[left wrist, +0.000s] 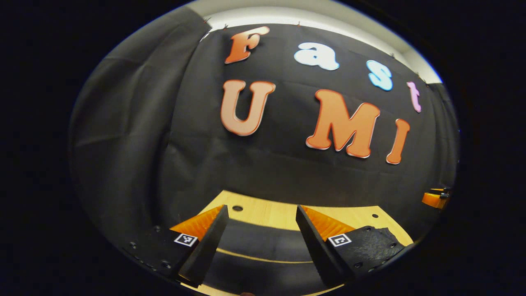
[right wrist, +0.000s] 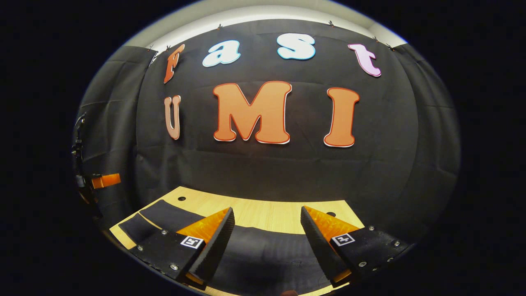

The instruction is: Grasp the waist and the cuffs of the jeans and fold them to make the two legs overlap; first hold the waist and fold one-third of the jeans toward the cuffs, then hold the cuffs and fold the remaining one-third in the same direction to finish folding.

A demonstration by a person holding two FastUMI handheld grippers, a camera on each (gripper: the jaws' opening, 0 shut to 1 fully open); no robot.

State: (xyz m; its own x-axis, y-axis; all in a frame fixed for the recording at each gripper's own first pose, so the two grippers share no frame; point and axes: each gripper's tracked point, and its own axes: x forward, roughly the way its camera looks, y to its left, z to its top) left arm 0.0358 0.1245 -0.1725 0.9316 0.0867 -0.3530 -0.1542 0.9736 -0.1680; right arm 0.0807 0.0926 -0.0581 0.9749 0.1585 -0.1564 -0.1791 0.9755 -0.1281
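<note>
Dark jeans lie flat on a light wooden table, stretching across below my left gripper. Its fingers stand wide apart above the cloth, open, with nothing between them. In the right gripper view the same dark jeans spread from the left edge toward the middle, with a pale seam line near the left end. My right gripper hovers above them, open and holding nothing. The other gripper shows at the far left of the right gripper view, and at the far right edge of the left gripper view.
The table has small round holes near its back corners. Black cloth walls rise close behind the table's far edge and wrap round both sides.
</note>
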